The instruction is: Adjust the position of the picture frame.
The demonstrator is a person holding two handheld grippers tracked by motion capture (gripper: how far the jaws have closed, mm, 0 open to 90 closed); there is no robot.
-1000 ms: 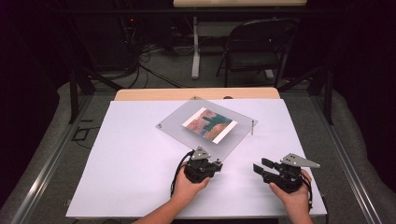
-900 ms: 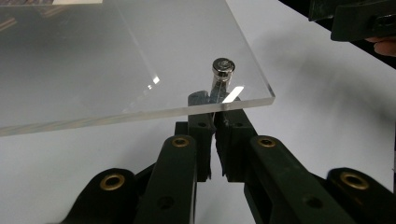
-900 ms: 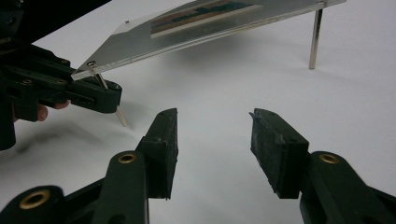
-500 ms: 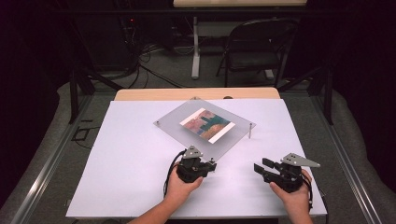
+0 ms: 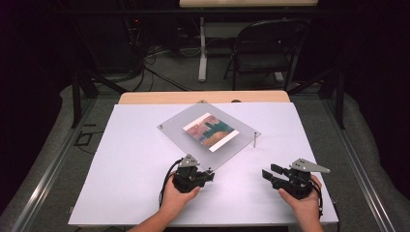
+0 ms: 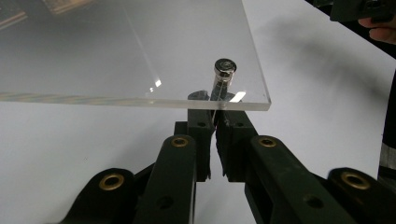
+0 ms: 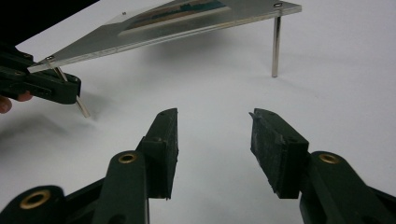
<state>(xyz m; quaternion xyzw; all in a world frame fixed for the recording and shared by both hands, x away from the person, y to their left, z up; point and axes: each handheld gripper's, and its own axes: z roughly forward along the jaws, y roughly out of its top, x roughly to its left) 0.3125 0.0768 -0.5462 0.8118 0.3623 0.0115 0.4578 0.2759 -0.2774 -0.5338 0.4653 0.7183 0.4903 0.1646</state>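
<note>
We're on the clear panel, a see-through sheet with a coloured print under it, raised off the white tabletop near the middle. Its near corner rides on a metal pin, and in the left gripper view that pin's round head sits on top of the sheet right at the corner. We can see the left hand-held gripper clamped tight on that pin just below the panel's edge, jaws pinched together with only the pin's shaft between the pads. From the right gripper view the pin leans under the corner, its foot touching the tabletop. At the panel's right corner another pin stands upright, planted on the tabletop. Over to the right, well apart from the panel, the right hand-held gripper rests low above the tabletop, pointing left; its jaws stand clearly apart with nothing between them. Beyond the tabletop a folding chair sits on the floor.
</note>
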